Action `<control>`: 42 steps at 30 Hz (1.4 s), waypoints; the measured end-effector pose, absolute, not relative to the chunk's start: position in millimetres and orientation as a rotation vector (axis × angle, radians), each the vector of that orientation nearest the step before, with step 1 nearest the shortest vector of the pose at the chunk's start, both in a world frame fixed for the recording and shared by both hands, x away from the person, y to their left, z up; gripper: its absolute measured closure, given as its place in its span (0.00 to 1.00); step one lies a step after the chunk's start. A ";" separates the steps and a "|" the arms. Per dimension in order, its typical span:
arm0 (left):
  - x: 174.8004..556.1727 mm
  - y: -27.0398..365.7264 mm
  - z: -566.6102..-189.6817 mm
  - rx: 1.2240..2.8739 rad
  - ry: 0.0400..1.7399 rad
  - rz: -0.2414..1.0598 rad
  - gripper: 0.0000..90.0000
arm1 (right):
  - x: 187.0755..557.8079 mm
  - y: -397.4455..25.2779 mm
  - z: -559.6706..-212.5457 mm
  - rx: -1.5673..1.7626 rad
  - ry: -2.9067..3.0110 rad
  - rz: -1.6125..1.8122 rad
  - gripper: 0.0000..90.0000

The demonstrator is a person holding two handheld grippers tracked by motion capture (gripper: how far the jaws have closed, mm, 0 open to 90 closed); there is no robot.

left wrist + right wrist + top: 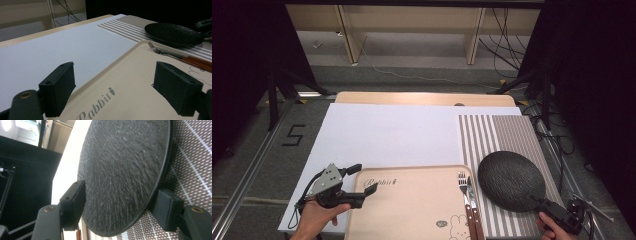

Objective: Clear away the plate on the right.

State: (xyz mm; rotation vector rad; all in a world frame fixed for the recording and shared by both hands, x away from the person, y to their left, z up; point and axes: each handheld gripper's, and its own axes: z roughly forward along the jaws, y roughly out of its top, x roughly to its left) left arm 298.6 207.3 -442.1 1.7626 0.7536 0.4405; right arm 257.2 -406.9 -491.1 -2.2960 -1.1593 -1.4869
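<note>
A round black textured plate point(511, 181) point(125, 157) lies on a striped placemat point(497, 132) at the right. My right gripper point(546, 205) point(122, 192) is open, and its jaws straddle the plate's near right rim, one over the top face and one on the placemat side. A beige tray point(412, 200) point(130, 75) printed "Rabbit" sits at the front centre. A fork point(463, 187) point(160, 51) and a knife point(472, 195) with brown handles lie along its right side. My left gripper point(359, 182) point(115, 75) is open at the tray's left rim, holding nothing.
A white sheet point(387, 132) point(50, 50) covers the left and middle of the table. Beyond the table's far edge are a floor, wooden legs and cables. Dark curtains stand on both sides.
</note>
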 end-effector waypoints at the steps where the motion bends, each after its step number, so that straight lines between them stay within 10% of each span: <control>1: 298.6 207.3 -442.1 1.763 0.753 0.441 0.19 | 257.1 -407.6 -491.3 -2.294 -1.155 -1.481 0.40; 42: 299.1 205.9 -443.1 1.770 0.748 0.431 0.19 | 260.5 -416.8 -511.8 -2.323 -0.977 -1.440 0.89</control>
